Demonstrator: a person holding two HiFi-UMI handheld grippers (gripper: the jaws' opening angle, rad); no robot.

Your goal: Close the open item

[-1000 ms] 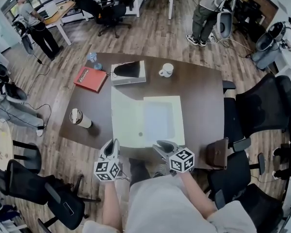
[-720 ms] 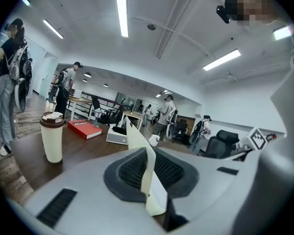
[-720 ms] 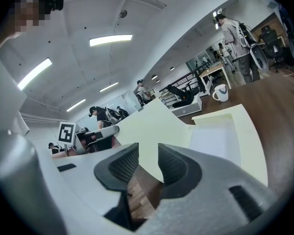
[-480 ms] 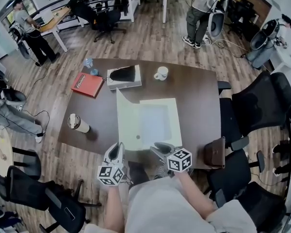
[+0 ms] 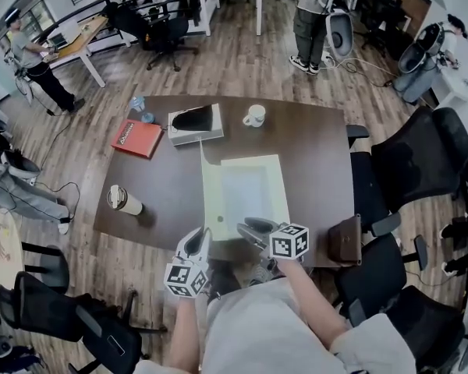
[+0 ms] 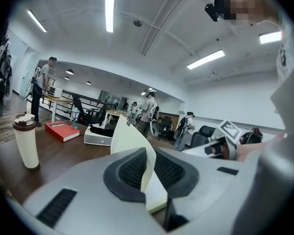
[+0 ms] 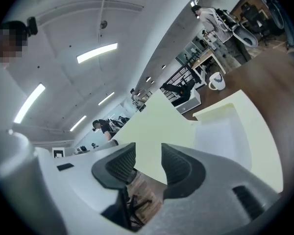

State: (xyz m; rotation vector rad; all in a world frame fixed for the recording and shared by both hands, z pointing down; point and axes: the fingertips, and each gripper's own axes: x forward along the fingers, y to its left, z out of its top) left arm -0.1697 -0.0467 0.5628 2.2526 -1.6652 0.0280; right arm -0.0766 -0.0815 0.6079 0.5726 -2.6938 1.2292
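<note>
Table bears folder, cover pinched in left gripper.

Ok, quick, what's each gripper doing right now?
Left gripper: shut on the folder, holding its cover.
Right gripper: open, jaws have just been opening; folder edge between them, not gripped.

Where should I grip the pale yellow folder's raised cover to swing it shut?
Its near lower corner, from the near side. The pale yellow cover stands almost upright, thin edge facing you, so jaws straddle it there, as the left gripper does.
</note>
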